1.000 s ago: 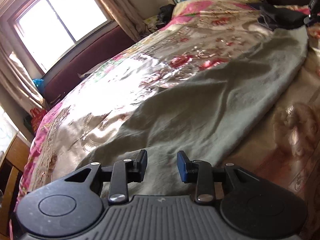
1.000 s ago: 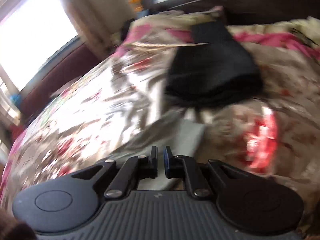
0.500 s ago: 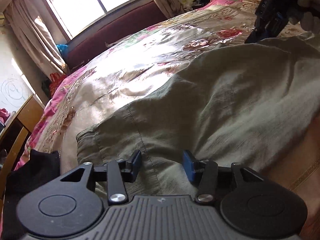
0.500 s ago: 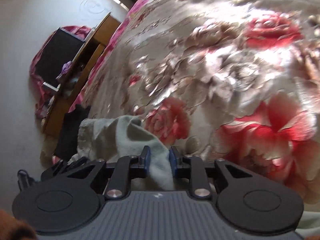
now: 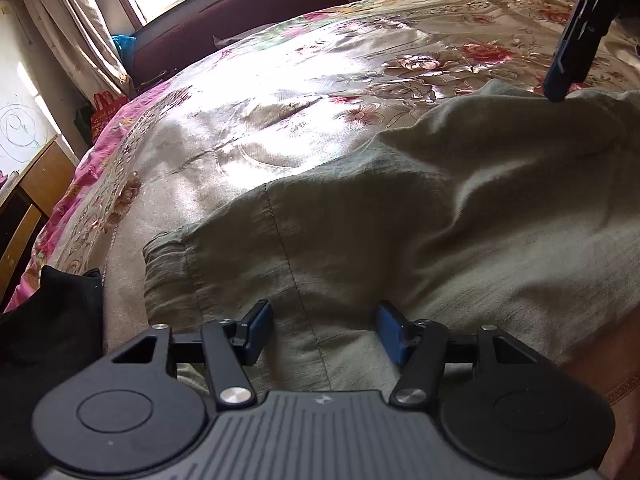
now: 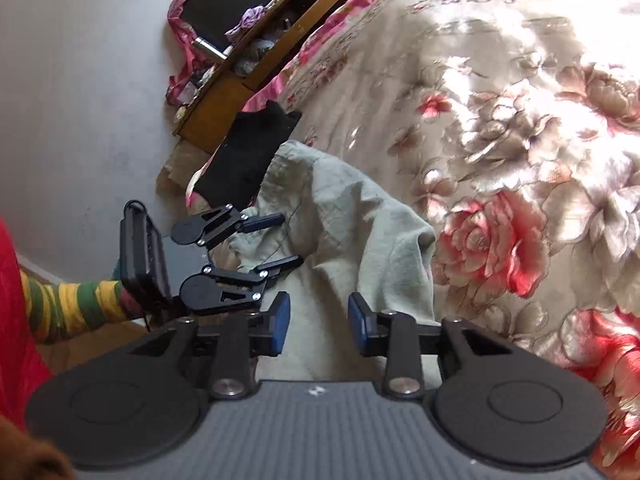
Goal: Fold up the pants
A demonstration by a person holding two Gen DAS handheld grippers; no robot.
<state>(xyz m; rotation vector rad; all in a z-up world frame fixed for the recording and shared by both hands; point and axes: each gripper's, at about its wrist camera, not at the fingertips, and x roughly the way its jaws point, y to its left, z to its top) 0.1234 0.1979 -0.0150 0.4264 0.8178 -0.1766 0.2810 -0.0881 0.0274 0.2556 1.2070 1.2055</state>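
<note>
Let go of pants [image 6: 352, 216] since half second back; right gripper [image 6: 316, 322] now spread wide, empty, over folded edge. Left gripper [image 5: 324, 330] also wide open over cuff end, gripping nothing. Pants on slick satin bedspread [image 5: 256, 112], so could slide or unfold if nudged. Thin, crinkly green cotton, elastic cuff.

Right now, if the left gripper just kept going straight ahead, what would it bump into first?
Most likely the pants. The left gripper is open, with the green cloth right between and ahead of its fingers. Depth is hard to judge, but nothing else lies in front; the bedspread comes only beyond.
</note>
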